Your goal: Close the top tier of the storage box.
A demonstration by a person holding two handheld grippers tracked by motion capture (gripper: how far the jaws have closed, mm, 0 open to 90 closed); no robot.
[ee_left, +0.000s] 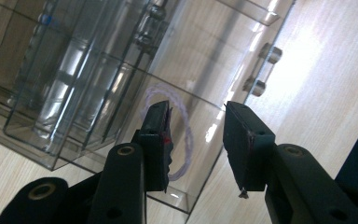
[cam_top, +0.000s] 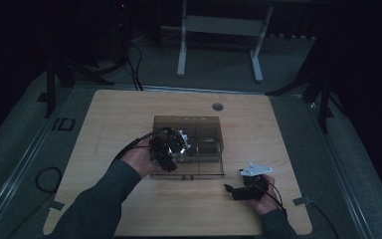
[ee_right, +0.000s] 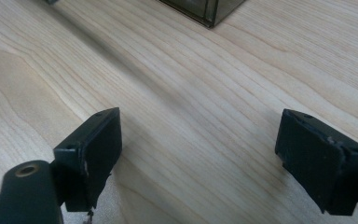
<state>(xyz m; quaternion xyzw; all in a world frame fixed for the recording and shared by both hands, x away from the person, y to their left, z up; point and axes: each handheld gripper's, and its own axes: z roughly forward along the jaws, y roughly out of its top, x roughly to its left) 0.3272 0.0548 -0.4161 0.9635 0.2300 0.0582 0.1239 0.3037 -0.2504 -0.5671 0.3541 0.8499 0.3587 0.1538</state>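
The clear plastic organizer box (cam_top: 194, 144) sits mid-bench, well inside every edge. The left tongs (cam_top: 166, 149) stand released at its near-left corner, over a pale cord loop (ee_left: 186, 135) inside. The right tongs (cam_top: 246, 186) rest wide open near the right, on bare light wood bench (cam_top: 129, 109); the room is dark.

Your black left gripper (ee_left: 196, 144) works at a clear, smoke-tinted organiser box (cam_top: 189, 144) holding a pale lilac braided loop (ee_left: 184, 135), on the light wood-grain table (cam_top: 129, 114); your sleeve (cam_top: 99, 204) is grey.
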